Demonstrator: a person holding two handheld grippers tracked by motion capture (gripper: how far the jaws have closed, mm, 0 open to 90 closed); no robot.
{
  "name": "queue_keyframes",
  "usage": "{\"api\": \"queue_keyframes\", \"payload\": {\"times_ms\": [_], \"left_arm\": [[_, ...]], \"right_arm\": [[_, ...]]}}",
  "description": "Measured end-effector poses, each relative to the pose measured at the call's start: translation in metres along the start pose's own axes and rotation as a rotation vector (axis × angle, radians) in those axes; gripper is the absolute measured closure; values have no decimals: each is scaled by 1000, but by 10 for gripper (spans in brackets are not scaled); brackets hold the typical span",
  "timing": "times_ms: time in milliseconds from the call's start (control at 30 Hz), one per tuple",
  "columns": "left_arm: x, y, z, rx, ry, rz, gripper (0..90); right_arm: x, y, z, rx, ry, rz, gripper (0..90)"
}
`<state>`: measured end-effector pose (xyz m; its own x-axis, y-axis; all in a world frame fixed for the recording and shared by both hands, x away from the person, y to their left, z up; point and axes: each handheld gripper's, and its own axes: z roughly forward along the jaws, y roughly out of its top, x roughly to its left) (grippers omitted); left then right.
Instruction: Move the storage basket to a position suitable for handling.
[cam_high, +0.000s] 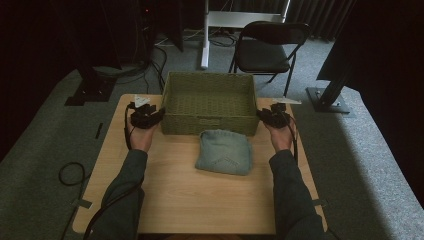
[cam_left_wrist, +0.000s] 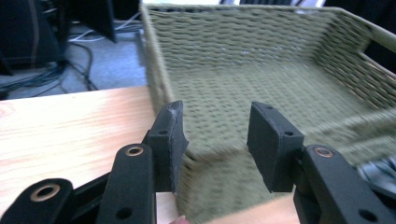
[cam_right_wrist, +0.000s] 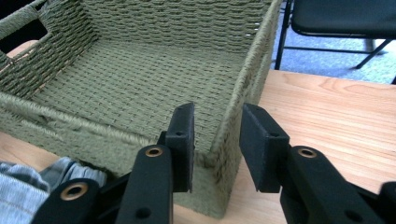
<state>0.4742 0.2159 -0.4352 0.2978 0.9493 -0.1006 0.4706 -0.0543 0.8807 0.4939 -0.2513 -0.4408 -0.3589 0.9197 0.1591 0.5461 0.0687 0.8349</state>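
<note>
Left of the basket (cam_high: 207, 75), at its front-left corner: one left gripper (cam_high: 156, 118), carried in one left hand (cam_high: 141, 137). Points its two black jaws at that corner. Stands spread, jaws released, with the corner of the woven wall in the wide gap between them; in the left gripper view presses on nothing, as far as the blurred weave there lets one judge. Trails one dark cable back from the basket along the sleeve.

In the middle: one basket, olive green, woven, rectangular, open-topped. Sits on one light wooden table (cam_high: 200, 200), toward its far edge. Holds nothing inside, bare weave across the whole floor. Shows one handle cut-out in a side wall in the right gripper view.

Just in front of the basket, touching or nearly touching its front wall: one folded piece of blue denim cloth (cam_high: 223, 151), lying flat, gripped by neither gripper.

Right of the basket, at its front-right corner: one right gripper (cam_high: 263, 116), carried in one right hand (cam_high: 280, 136). Straddles the right wall with its two jaws, one inside the basket, one outside. Leaves a visible gap between the inner pad and the weave, so not clamped.

Behind the basket, off the table and to the right: one black folding chair (cam_high: 267, 50).
</note>
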Motion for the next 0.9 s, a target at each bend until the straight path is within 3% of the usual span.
{"api": "queue_keyframes", "payload": {"times_ms": [167,333,433,467,600,900], "left_arm": [[10,2,15,24,32,-67,569],[9,1,28,63,12,-68,593],[9,-1,36,96,7,-79,615],[9,-2,37,93,-12,-94,636],[8,-1,37,108,11,-98,713],[4,-5,28,122,-3,-91,719]], "right_arm": [[2,1,13,26,-18,4,740],[0,0,20,45,-34,35,775],[3,2,20,56,-53,15,778],[3,2,20,60,-53,12,778],[2,2,20,65,-49,8,778],[1,-2,12,76,-29,-12,771]]}}
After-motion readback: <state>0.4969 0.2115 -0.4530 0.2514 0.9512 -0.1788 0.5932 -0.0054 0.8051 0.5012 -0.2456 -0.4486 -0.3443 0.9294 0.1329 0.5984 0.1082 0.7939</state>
